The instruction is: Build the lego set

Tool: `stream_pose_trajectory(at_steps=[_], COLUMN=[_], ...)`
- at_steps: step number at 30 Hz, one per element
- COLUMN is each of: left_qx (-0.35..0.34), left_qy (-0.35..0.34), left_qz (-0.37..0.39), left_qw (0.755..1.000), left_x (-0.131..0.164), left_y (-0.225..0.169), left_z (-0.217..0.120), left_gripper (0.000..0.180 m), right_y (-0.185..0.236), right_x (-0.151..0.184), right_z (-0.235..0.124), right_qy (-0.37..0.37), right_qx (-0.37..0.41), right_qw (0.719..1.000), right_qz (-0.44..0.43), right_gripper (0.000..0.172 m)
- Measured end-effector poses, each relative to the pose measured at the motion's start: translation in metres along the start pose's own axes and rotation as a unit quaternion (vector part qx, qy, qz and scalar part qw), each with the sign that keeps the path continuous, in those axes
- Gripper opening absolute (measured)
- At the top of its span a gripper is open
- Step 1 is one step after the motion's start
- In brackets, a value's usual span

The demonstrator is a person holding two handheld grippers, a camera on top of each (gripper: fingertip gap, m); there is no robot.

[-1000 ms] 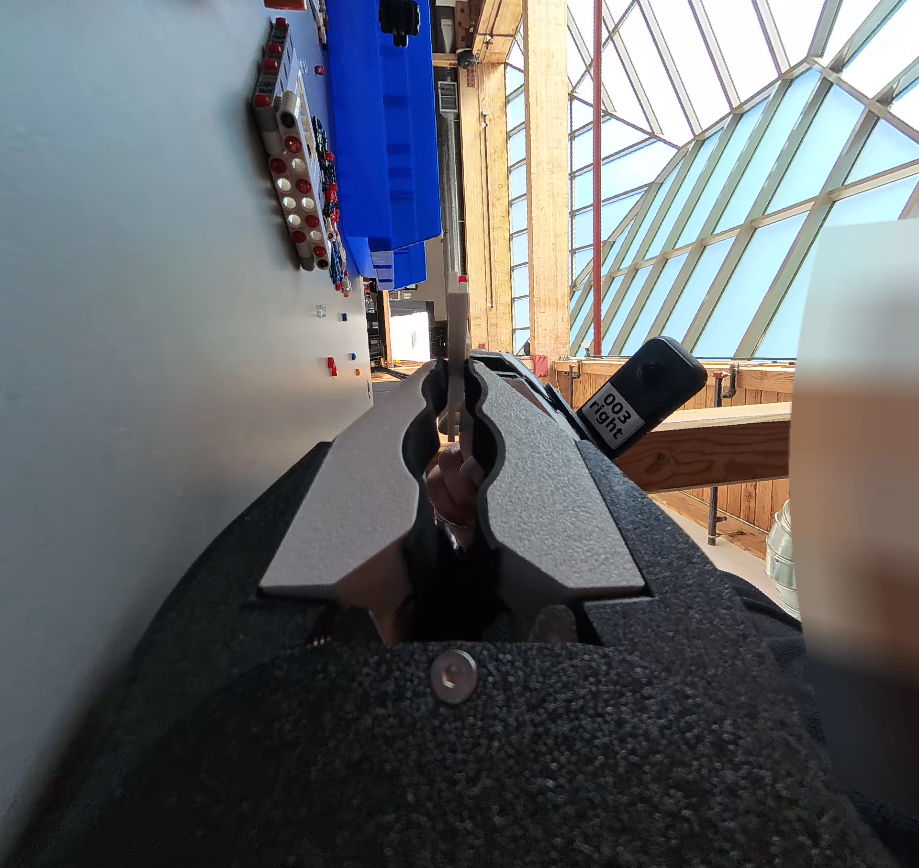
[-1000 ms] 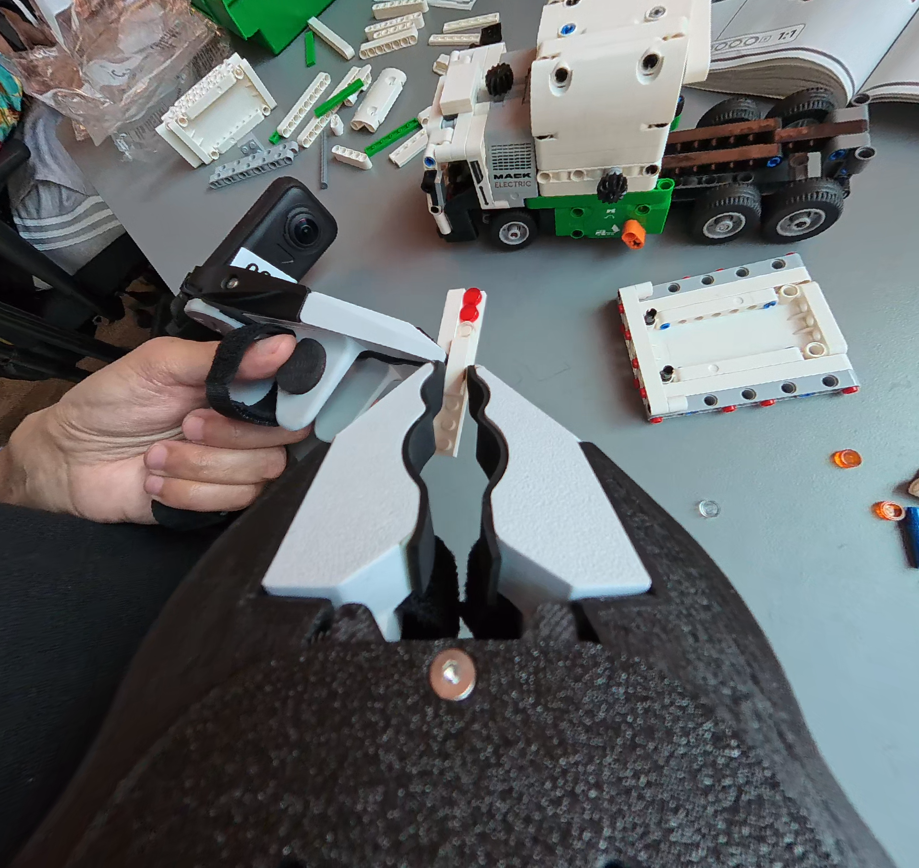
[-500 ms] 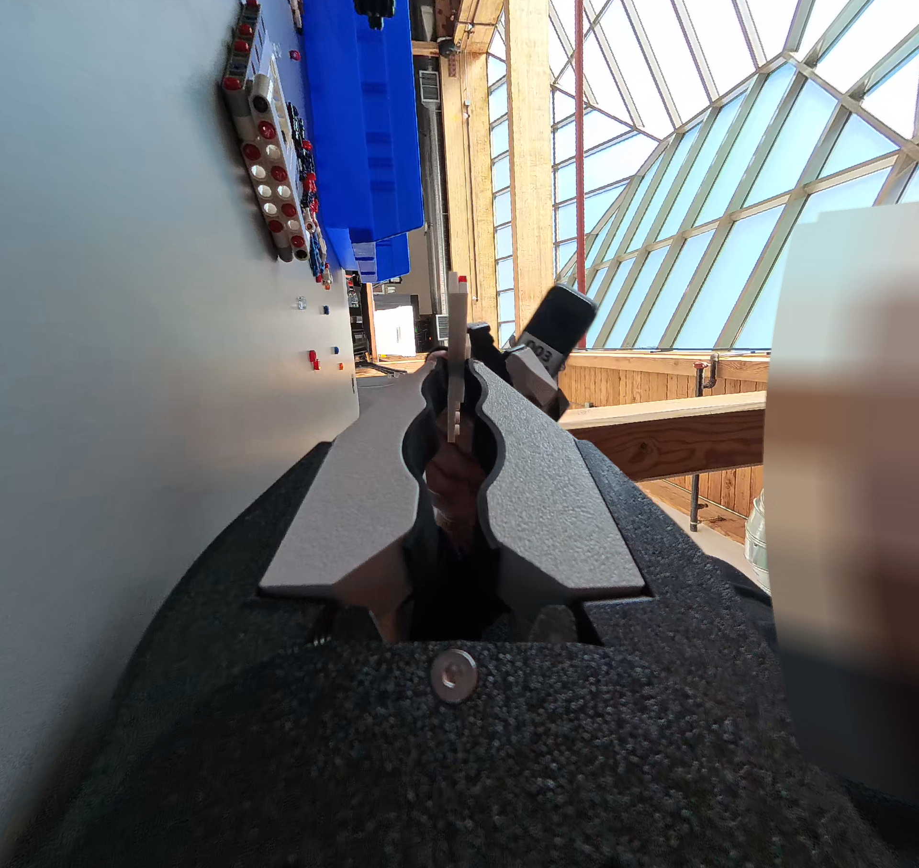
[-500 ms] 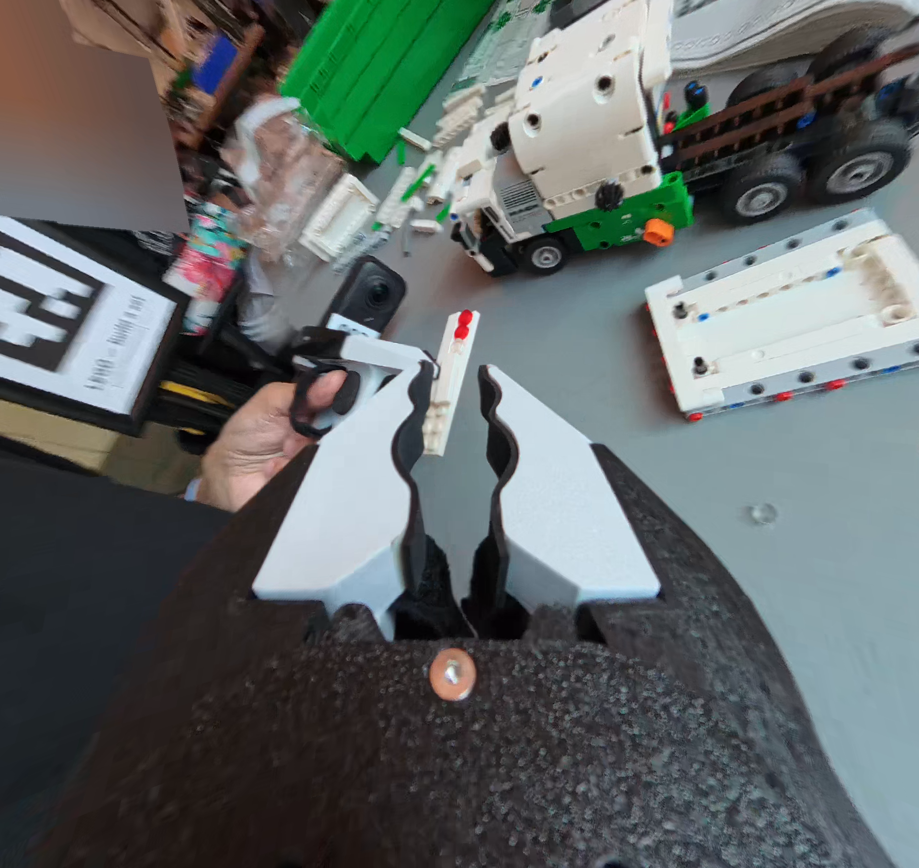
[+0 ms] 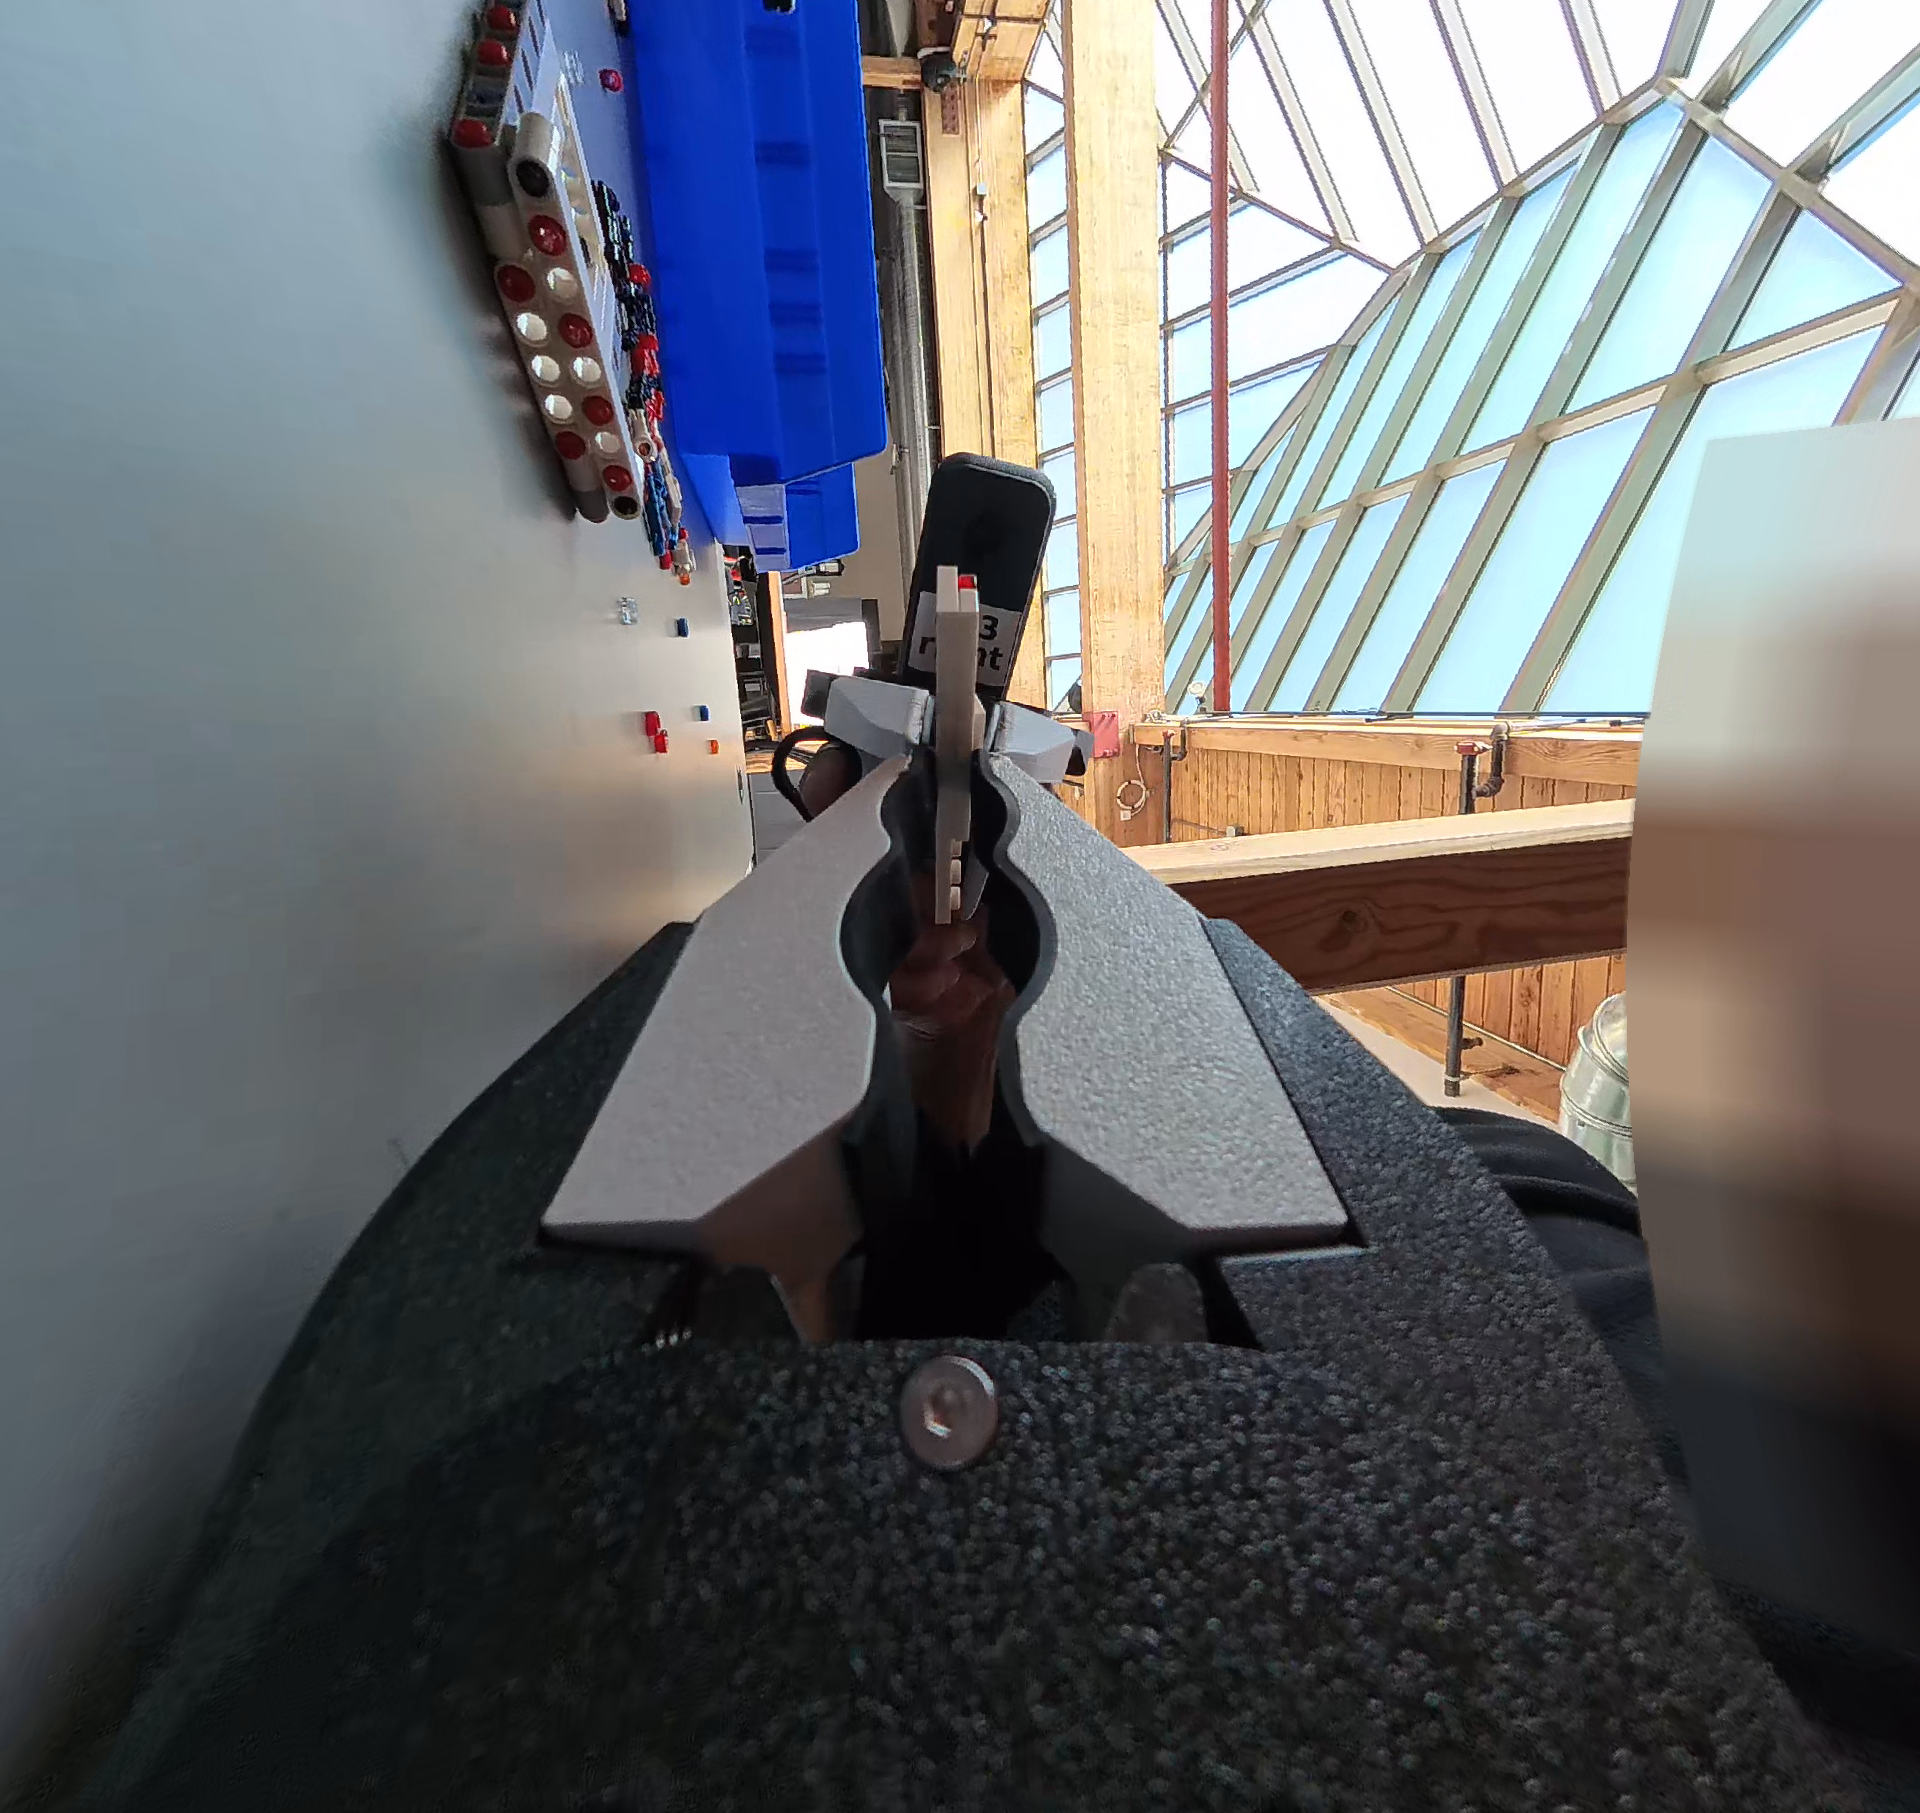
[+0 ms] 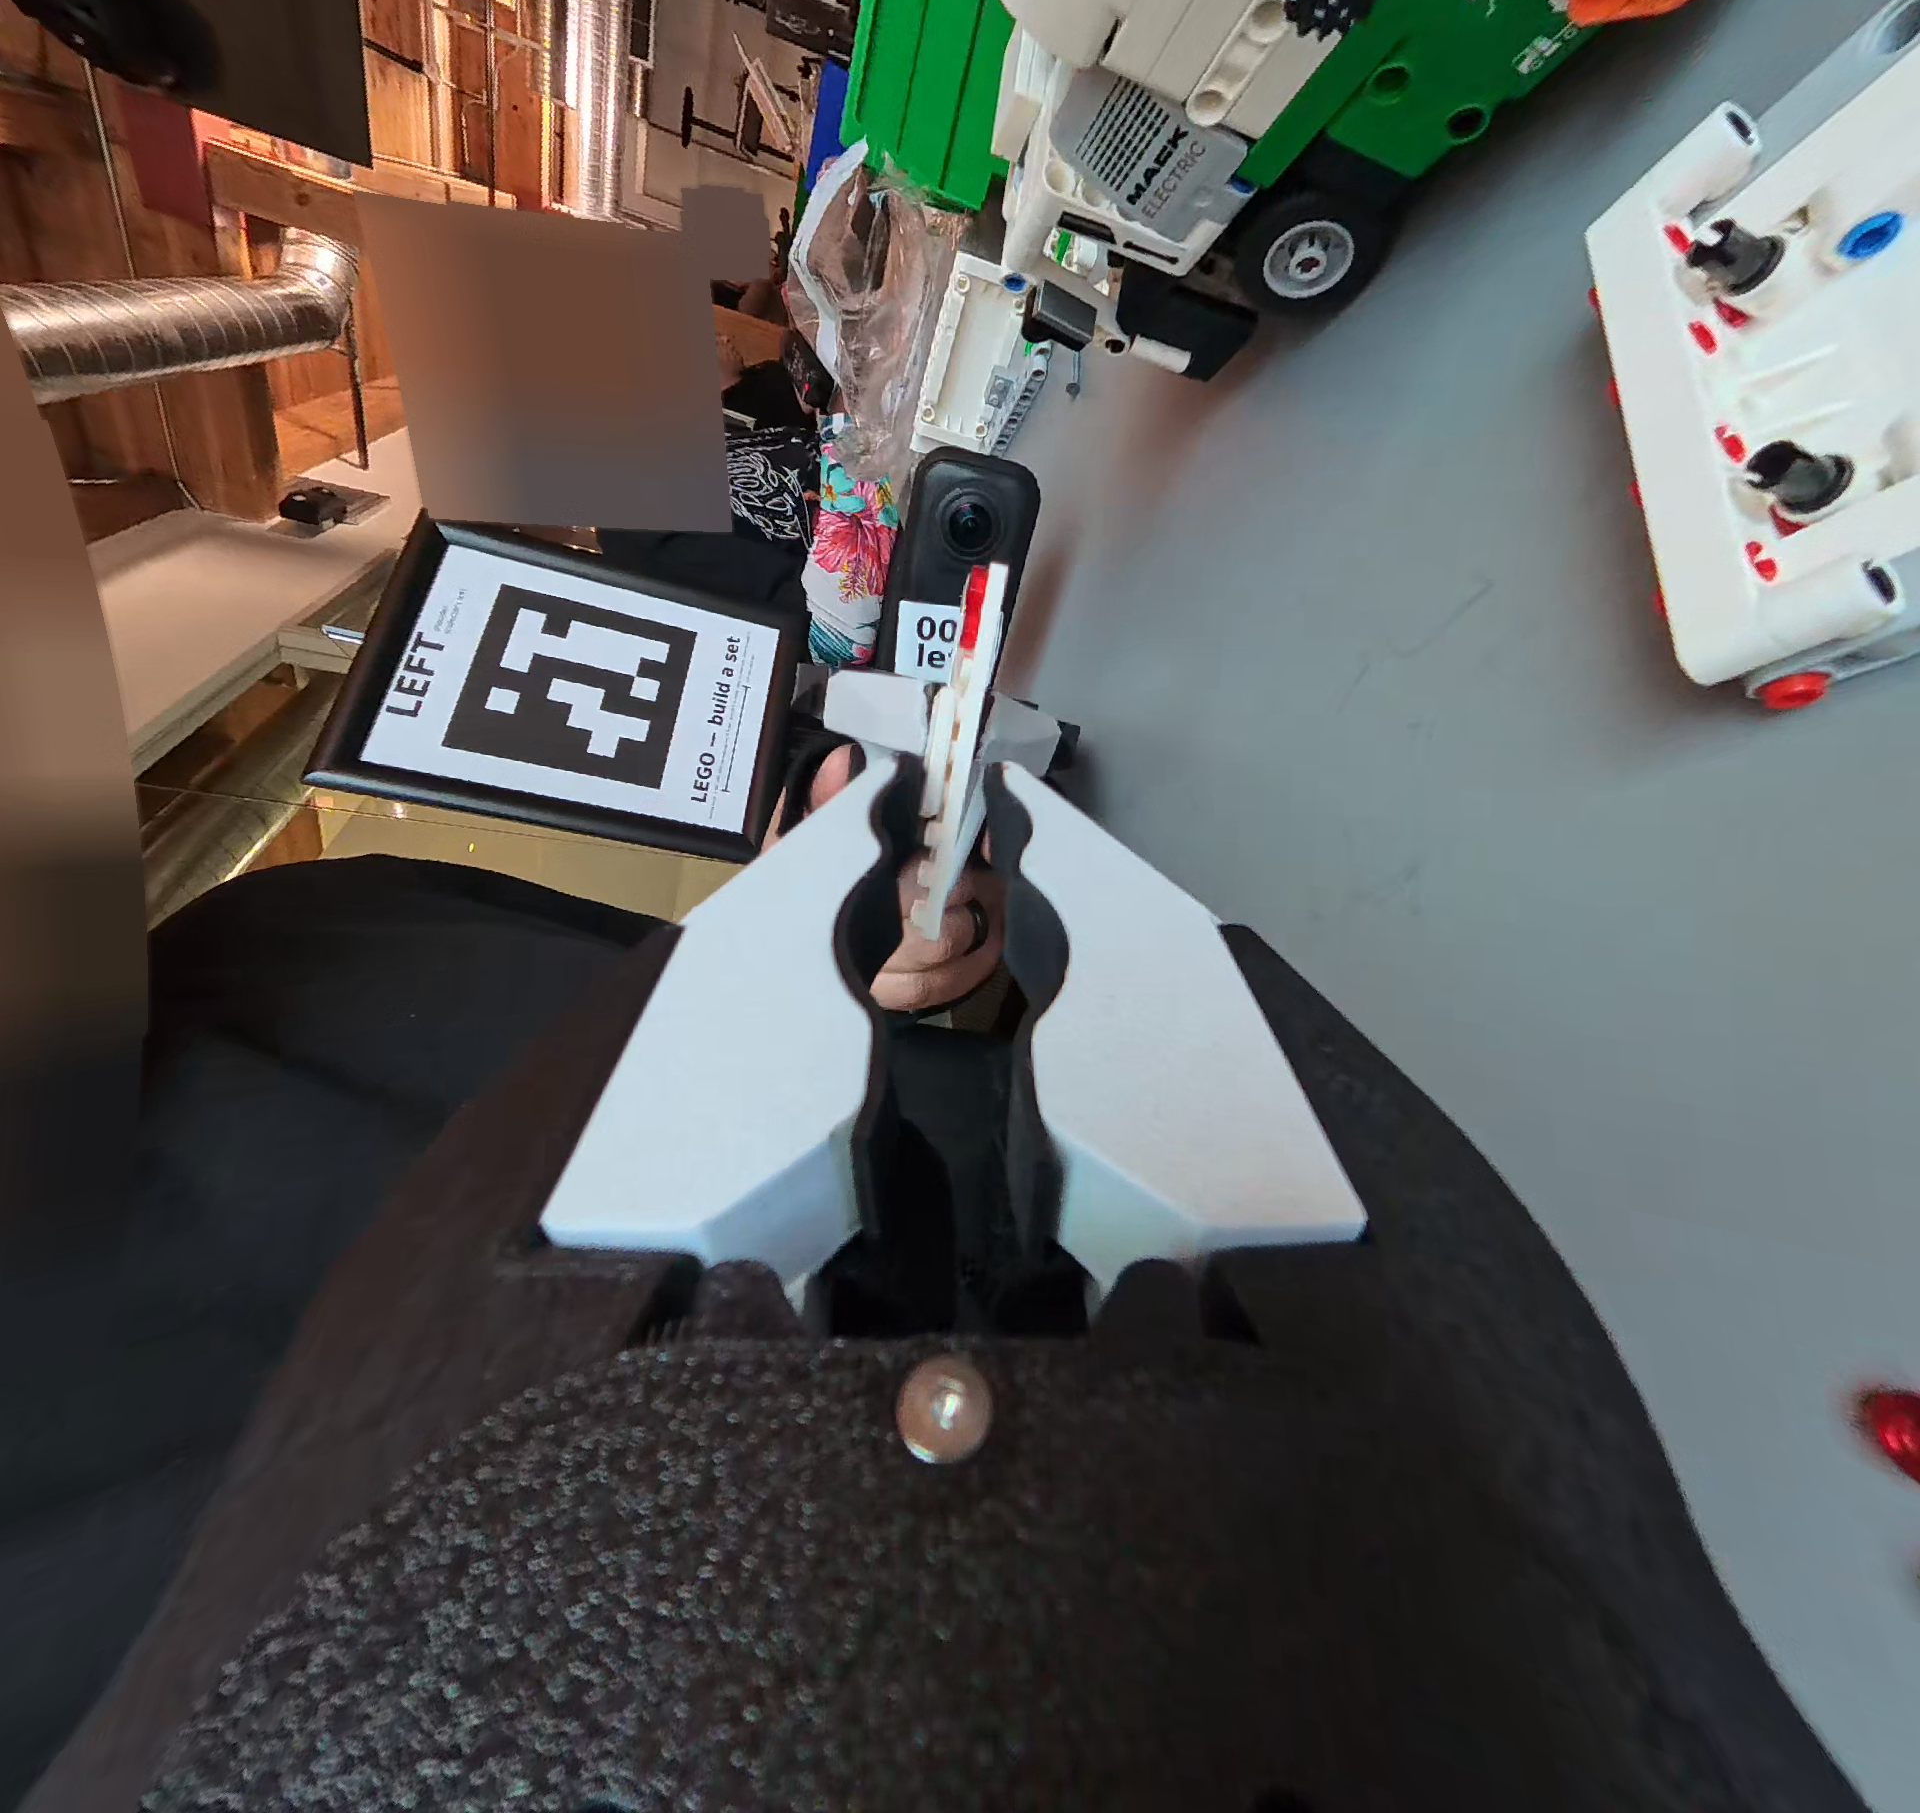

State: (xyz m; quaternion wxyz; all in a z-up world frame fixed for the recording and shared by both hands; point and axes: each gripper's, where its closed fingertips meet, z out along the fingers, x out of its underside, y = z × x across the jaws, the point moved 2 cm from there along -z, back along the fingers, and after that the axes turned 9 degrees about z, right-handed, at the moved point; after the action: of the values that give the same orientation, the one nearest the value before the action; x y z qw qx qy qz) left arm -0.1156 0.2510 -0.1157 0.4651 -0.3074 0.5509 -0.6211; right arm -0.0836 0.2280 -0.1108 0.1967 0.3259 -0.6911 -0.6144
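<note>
A thin white brick plate with a red stud at its far end [image 5: 956, 683] stands edge-on between my two grippers, which face each other above the grey table [image 6: 1455, 932]. My left gripper [image 5: 945, 776] is shut on the plate's near part. The plate also shows in the right wrist view [image 6: 977, 662], where the left gripper's fingers [image 6: 873, 714] clamp it from the far side. My right gripper [image 6: 951, 771] has its jaws around the plate, with a sliver of gap at the pads, so it counts as open. A hand [image 6: 935, 953] shows behind the plate.
A white and green toy truck [image 6: 1143, 132] and a white panel assembly with red pins [image 6: 1766, 392] lie on the table to the right. A framed marker card [image 6: 561, 683] stands left. A blue bin [image 5: 769, 205], a studded panel [image 5: 551, 309] and small loose parts [image 5: 655, 729] lie beyond. The tips of both grippers are at nearly the same place.
My right gripper let go of the plate, opened wide, swung round to face the left gripper and has narrowed around the plate again. The left gripper kept hold of it throughout.
</note>
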Motion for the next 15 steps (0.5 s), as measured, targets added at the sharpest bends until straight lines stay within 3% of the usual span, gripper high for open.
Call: stream_pose_trajectory(at_steps=[15], left_qx=[-0.017], left_qy=[0.028], left_qz=[0.042], left_qw=[0.999], left_x=[0.0023], left_y=[-0.0002], left_z=[0.0025], left_gripper=[0.005], right_y=[-0.0015], right_x=[0.0027], right_z=[0.0025], right_qy=[-0.013], right_qx=[-0.017], right_qw=[1.0], right_qz=[0.006], right_gripper=[0.007])
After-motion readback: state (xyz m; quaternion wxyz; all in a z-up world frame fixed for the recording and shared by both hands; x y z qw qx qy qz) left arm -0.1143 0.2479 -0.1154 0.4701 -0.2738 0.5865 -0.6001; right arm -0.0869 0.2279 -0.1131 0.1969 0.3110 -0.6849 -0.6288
